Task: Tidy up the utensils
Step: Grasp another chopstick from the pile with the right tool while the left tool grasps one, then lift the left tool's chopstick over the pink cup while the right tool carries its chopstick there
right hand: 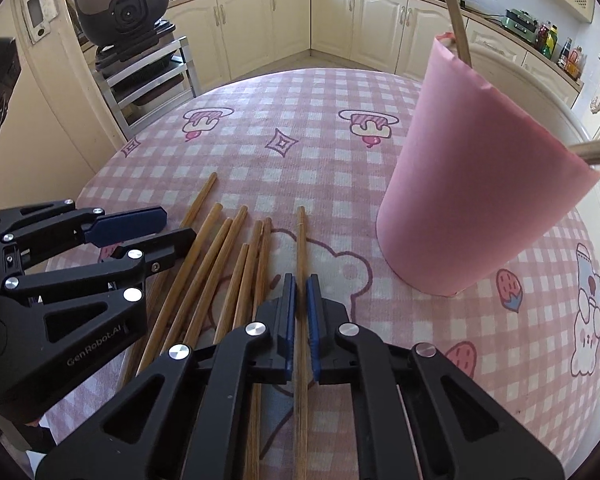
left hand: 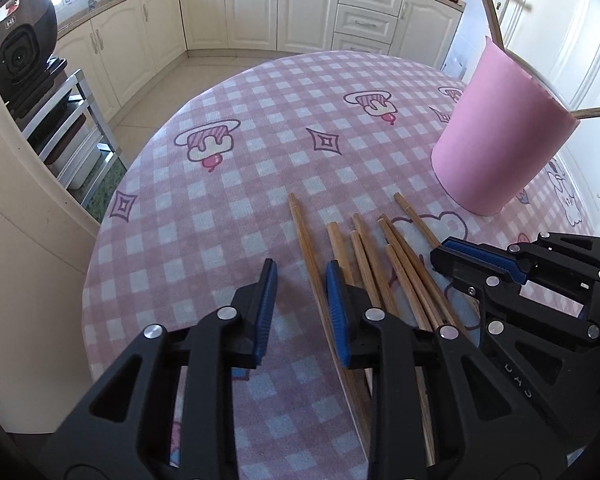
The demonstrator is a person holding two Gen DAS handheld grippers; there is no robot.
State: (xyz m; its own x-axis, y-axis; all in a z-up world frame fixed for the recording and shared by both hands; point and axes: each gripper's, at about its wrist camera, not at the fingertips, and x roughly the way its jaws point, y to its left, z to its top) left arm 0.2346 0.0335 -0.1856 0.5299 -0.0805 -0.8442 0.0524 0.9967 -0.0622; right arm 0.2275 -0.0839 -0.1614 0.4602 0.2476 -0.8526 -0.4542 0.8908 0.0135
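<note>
Several wooden chopsticks [left hand: 396,264] lie side by side on the pink checked tablecloth [left hand: 220,184]; they also show in the right wrist view [right hand: 220,264]. A pink holder [left hand: 496,148] stands to their right with two chopsticks in it, seen larger in the right wrist view [right hand: 476,184]. My left gripper [left hand: 302,276] is open, low over the leftmost chopstick [left hand: 304,240], which lies between its fingers. My right gripper [right hand: 301,284] is shut on the rightmost chopstick [right hand: 301,240], close to the table. Each gripper shows in the other's view: right [left hand: 500,264], left [right hand: 140,232].
The round table's edge [left hand: 100,240] curves at the left, with a cream pillar [left hand: 28,280] beside it. A metal rack [right hand: 152,76] with a black cooker [right hand: 122,4] stands beyond. Cream kitchen cabinets [left hand: 260,8] line the back.
</note>
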